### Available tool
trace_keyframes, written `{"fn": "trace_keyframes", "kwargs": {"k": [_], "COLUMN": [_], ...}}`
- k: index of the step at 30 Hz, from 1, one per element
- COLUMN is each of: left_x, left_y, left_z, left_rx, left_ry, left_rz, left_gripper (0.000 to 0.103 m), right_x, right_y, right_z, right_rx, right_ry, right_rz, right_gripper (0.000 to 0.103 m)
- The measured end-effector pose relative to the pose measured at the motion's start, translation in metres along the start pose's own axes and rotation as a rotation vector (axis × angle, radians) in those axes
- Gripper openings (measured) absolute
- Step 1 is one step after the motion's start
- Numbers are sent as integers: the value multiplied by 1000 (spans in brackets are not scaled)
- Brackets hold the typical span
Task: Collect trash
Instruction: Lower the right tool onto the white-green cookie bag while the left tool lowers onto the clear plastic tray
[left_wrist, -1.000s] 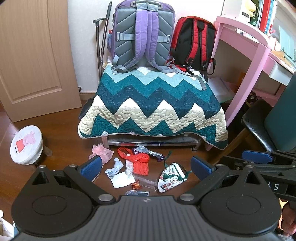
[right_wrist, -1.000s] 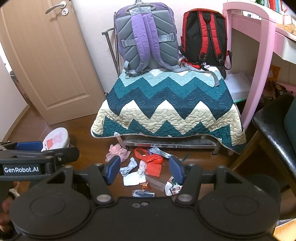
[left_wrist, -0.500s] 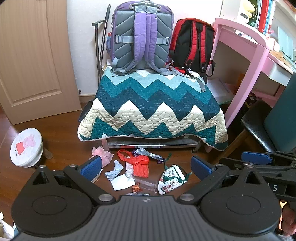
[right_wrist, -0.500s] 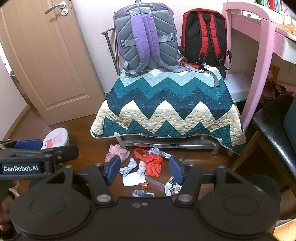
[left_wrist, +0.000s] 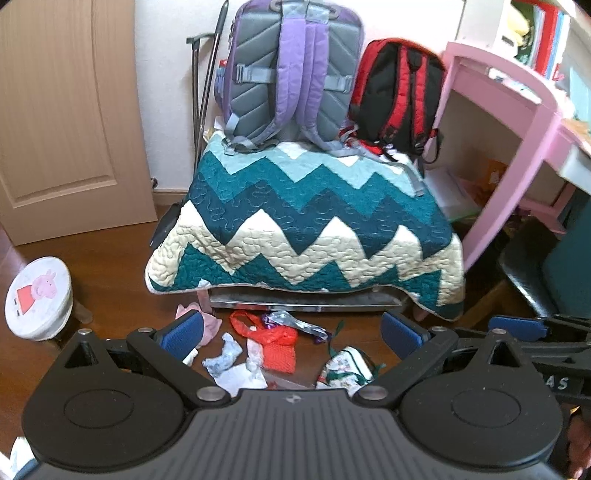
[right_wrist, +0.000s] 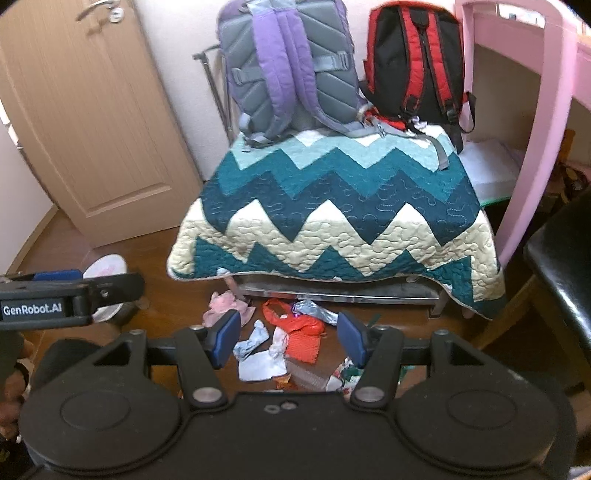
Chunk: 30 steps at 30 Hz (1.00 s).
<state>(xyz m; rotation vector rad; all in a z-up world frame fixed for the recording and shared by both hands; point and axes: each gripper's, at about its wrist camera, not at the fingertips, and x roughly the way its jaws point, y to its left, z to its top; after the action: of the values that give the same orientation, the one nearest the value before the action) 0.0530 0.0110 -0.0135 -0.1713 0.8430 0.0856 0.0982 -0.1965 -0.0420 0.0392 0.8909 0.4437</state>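
Left wrist view: left gripper hovering, jaws apart and empty, above scattered trash on the brown wooden floor – red mesh bag, crumpled white paper, pink wrapper. Right gripper likewise hanging wide open over it, before the teal zigzag quilt

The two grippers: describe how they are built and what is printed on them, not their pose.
Both are matte black plastic. The left gripper and right gripper each have two angular fingers tipped with blue textured pads, pivoting on round housings with silver screws. Seen from the side, the left gripper's body carries a white "GenRobot.AI" label. No cables or sleeves are visible.
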Motion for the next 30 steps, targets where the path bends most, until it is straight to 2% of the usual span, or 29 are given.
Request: {"fn": "trace_keyframes", "kwargs": {"k": [6, 12, 19, 22, 25, 30], "left_x": [92, 198, 312, 353, 396, 468], "left_y": [30, 49, 41, 41, 50, 65], "left_z": [8, -9, -61, -78, -90, -119], "left_rx": [-36, -66, 46, 89, 0, -238], "left_ry": [84, 255, 492, 556, 637, 768], "left_rz": [16, 24, 46, 53, 18, 2], "left_gripper": [103, 103, 102, 102, 102, 102], "right_x": [90, 193, 314, 355, 392, 446], "right_y": [-34, -74, -109, -115, -118, -125], "right_z": [4, -9, -44, -61, -75, -98], "right_rx": [67, 158, 264, 303, 325, 391], "right_ry": [87, 235, 442, 509, 540, 608], "right_rz": [-20, -45, -125, -135, -139, -145], "right_gripper": [58, 57, 56, 55, 55, 55]}}
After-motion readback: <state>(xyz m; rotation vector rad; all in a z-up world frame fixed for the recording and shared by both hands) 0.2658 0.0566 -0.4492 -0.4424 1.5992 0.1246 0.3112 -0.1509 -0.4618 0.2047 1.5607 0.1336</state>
